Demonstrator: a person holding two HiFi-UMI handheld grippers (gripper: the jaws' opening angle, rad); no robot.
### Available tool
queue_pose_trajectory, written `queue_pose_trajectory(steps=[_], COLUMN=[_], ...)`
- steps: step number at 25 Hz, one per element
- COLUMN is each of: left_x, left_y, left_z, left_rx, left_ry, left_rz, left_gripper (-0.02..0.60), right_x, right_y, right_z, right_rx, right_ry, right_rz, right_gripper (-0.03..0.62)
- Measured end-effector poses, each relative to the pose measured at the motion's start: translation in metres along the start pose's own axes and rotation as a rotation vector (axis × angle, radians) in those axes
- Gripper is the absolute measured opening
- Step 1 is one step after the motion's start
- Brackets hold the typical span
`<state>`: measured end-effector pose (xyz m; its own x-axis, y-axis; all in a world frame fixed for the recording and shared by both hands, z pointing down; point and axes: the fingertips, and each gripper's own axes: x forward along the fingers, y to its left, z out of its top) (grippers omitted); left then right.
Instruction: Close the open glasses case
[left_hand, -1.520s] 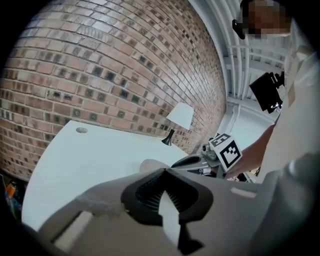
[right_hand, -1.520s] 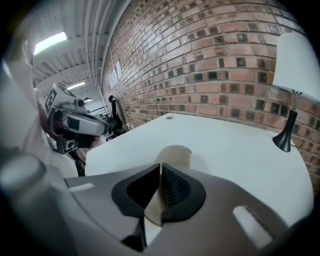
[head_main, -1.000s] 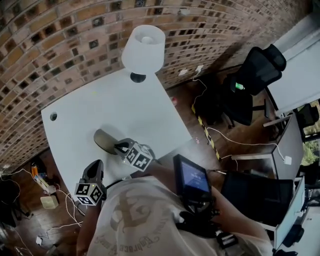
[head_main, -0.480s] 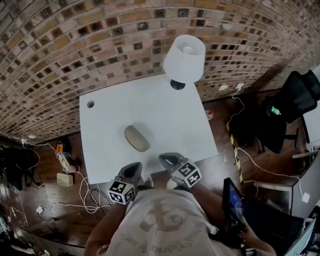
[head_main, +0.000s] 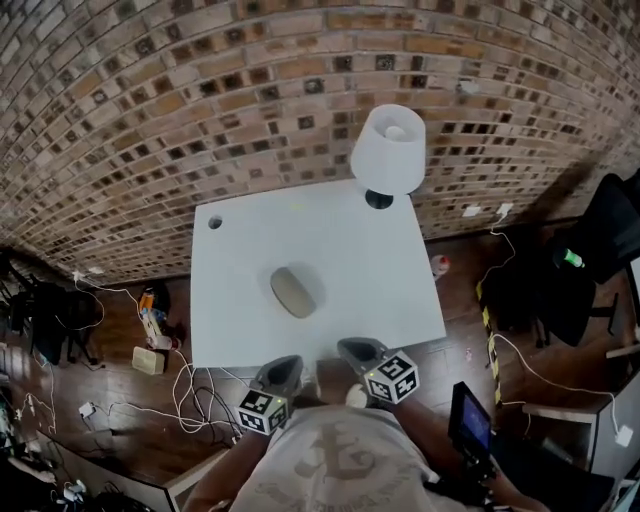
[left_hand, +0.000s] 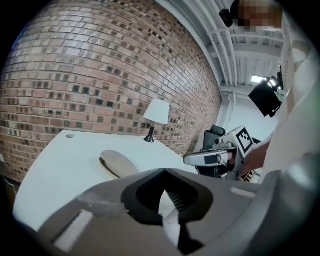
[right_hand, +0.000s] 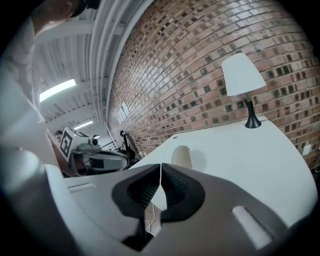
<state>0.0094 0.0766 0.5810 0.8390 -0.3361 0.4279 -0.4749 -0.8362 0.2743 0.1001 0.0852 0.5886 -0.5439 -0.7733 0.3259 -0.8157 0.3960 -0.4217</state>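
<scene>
The glasses case (head_main: 297, 292) is a beige oval lying on the middle of the white table (head_main: 385, 275), its lid down on the base. It also shows in the left gripper view as a flat shape with a dark seam (left_hand: 117, 162), and small in the right gripper view (right_hand: 182, 156). My left gripper (head_main: 283, 371) and right gripper (head_main: 356, 350) hover side by side at the table's near edge, well short of the case. Both are shut with nothing between their jaws, the left gripper (left_hand: 163, 169) and the right gripper (right_hand: 161, 164) pointing towards the case.
A white lamp (head_main: 389, 150) stands at the table's far right corner, against the brick wall (head_main: 200, 100). A cable hole (head_main: 215, 222) is at the far left corner. Cables (head_main: 130, 330) litter the floor at left; an office chair (head_main: 600, 250) stands at right.
The right gripper was at the case a second ago and has drawn back to the table's near edge. The left gripper has moved alongside it. The case lies alone.
</scene>
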Motion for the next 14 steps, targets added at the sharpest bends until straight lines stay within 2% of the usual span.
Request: queue_pose_trajectory(steps=[8, 14], left_x=[-0.021, -0.023], left_y=[-0.018, -0.035], left_z=[-0.016, -0.022], left_rx=[-0.035, -0.029], left_ry=[-0.022, -0.033], left_rz=[0.074, 0.078], left_gripper=[0.005, 0.005], right_x=[-0.017, -0.037], right_y=[0.01, 0.025], right_z=[-0.012, -0.028], right_rx=[0.014, 0.031], right_ry=[-0.003, -0.001], right_rz=[0.054, 0.075], right_gripper=[0.012, 0.012])
